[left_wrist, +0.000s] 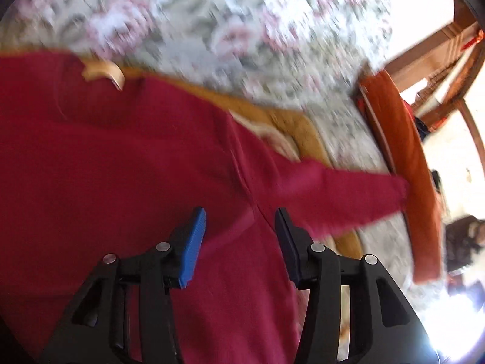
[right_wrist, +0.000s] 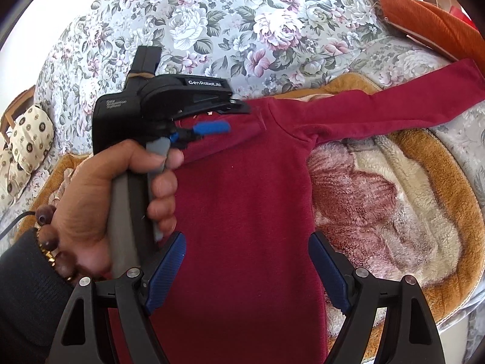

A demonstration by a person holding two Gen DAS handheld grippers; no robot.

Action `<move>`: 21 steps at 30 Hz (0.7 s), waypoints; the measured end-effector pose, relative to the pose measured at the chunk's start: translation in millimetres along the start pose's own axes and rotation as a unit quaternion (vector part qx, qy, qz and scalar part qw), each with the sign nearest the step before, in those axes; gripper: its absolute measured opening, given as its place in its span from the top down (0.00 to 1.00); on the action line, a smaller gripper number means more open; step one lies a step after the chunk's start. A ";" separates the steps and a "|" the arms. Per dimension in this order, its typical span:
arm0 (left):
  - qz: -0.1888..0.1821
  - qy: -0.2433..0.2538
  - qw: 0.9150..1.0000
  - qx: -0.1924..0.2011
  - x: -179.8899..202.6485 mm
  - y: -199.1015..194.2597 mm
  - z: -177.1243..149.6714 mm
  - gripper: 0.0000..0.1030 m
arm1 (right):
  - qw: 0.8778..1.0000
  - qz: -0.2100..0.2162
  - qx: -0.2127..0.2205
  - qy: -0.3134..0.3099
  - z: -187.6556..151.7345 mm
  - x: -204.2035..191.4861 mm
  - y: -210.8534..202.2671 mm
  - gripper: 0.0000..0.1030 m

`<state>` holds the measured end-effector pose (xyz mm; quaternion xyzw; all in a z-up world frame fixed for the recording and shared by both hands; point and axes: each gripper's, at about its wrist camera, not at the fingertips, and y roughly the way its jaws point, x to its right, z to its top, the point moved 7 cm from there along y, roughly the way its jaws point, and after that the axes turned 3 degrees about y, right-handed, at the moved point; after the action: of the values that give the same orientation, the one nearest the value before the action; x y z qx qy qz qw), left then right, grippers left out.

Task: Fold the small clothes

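Garment: we have a small red long-sleeved top [right_wrist: 242, 212] lying flat on a fleecy orange-edged blanket [right_wrist: 394, 212], itself on a floral bedspread [right_wrist: 242, 15]. It fills the middle of the right wrist view from 6 to 12 o'clock.

Spread sleeve: one sleeve [right_wrist: 394, 103] stretches away toward 2 o'clock, its cuff near an orange cushion [right_wrist: 439, 21]. We judge it is laid out so it can be folded across the body.

Folded part: at about 11 o'clock a strip of red cloth lies doubled over the chest, which we read as the other sleeve already turned in.

Left gripper [left_wrist: 239, 239]: jaws parted and holding nothing, poised just over the shoulder seam; in the right wrist view our hand [right_wrist: 100, 194] keeps it over that fold.

Right gripper [right_wrist: 245, 273]: released wide, empty, straddling the lower body of the top at 6 o'clock. We judge it is waiting for the next fold.
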<state>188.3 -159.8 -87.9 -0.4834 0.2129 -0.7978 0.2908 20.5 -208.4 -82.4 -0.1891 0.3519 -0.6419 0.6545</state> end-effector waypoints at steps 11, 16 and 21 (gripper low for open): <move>0.161 -0.020 0.976 0.145 -113.7 -173.3 12.6 0.56 | 1.000 -0.005 -0.001 -0.006 0.8 -2.8 -0.8 0.21; 0.154 -0.108 0.978 0.094 -184.6 -168.5 -16.9 0.63 | 1.000 -0.007 -0.003 -0.010 1.5 -4.1 0.8 0.21; 0.159 -0.095 0.973 0.134 -174.0 -183.1 2.2 0.63 | 1.000 -0.002 -0.007 -0.005 0.7 -2.4 1.5 0.21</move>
<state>206.2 92.1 -86.0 -0.4738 0.1497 -0.7125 0.4954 22.2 -206.1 -82.5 -0.1975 0.3521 -0.6400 0.6538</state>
